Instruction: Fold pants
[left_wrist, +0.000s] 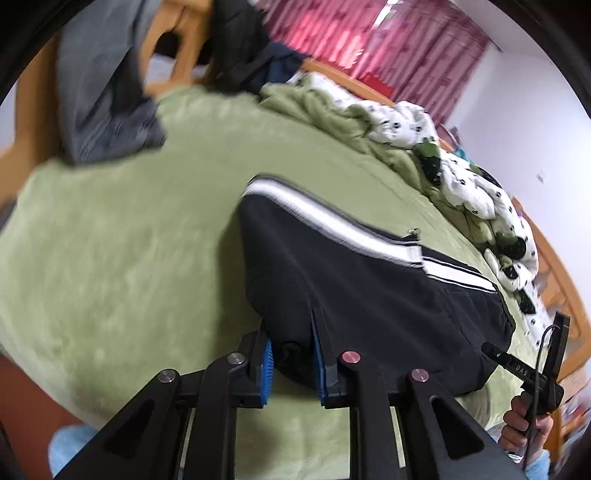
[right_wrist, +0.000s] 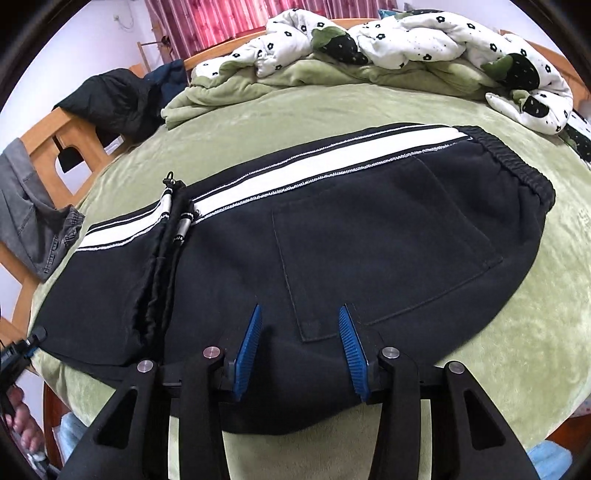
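Left wrist view: left claw (left_wrist: 291, 354) clenched on pants (left_wrist: 351, 280); right claw (right_wrist: 301, 347) half-open astride them.

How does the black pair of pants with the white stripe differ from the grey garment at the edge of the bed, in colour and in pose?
The black pants have a white side stripe; the grey garment is plain grey. The pants lie spread flat on the green blanket, while the grey garment hangs crumpled over the wooden bed frame. The left gripper pinches the pants' near edge; nothing touches the grey garment. Both are clothing on the same bed.
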